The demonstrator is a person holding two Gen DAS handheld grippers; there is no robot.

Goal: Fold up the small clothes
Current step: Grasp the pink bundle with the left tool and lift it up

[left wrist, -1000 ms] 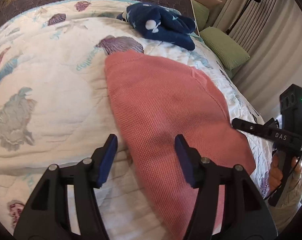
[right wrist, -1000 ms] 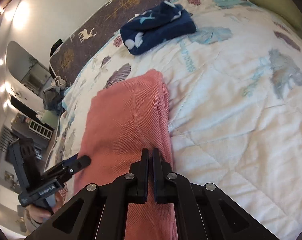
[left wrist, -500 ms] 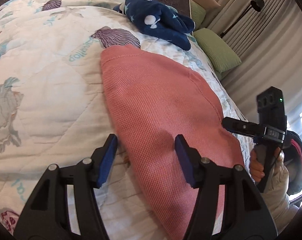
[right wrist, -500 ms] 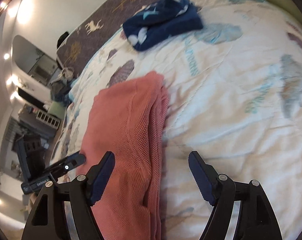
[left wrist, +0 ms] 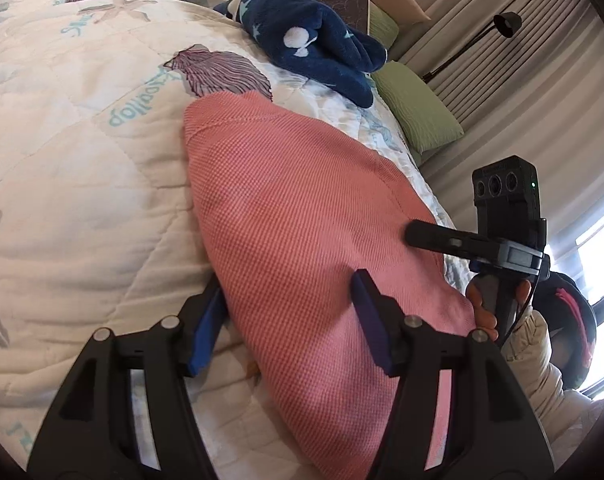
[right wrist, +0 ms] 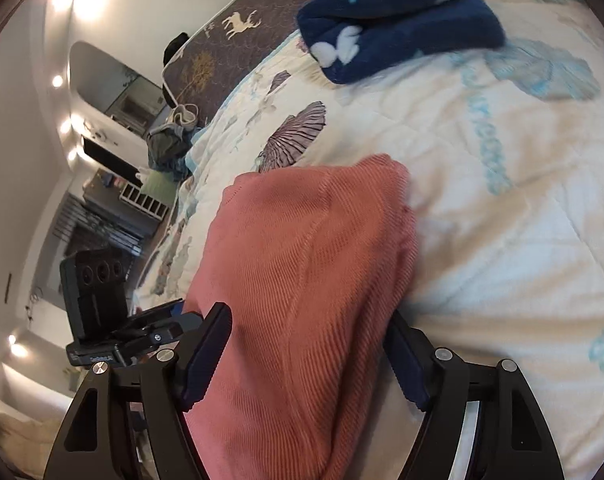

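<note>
A folded pink knit garment [left wrist: 302, 208] lies lengthwise on the seashell quilt [left wrist: 82, 200]. My left gripper [left wrist: 288, 324] is open low over its near left edge, and the fabric covers part of the left finger. In the right wrist view the same garment [right wrist: 309, 260] fills the gap of my right gripper [right wrist: 305, 360]. Its jaws are closing around the near right edge, and the pads do not visibly pinch it. Each gripper shows in the other's view: the right gripper [left wrist: 415, 236] and the left gripper [right wrist: 162, 314]. A folded navy fleece garment [left wrist: 313, 40] lies further back.
Green pillows [left wrist: 417, 112] and a floor lamp [left wrist: 505, 26] stand by the curtains beyond the bed's right side. A dark deer-print cover [right wrist: 238, 32] spans the far end. A heap of clothes [right wrist: 170, 140] sits at the left edge. A hand [left wrist: 485, 308] holds the right gripper.
The right gripper, shut a second ago, has opened wide and now straddles the pink garment's right edge. Both grippers have moved forward and lower onto the garment.
</note>
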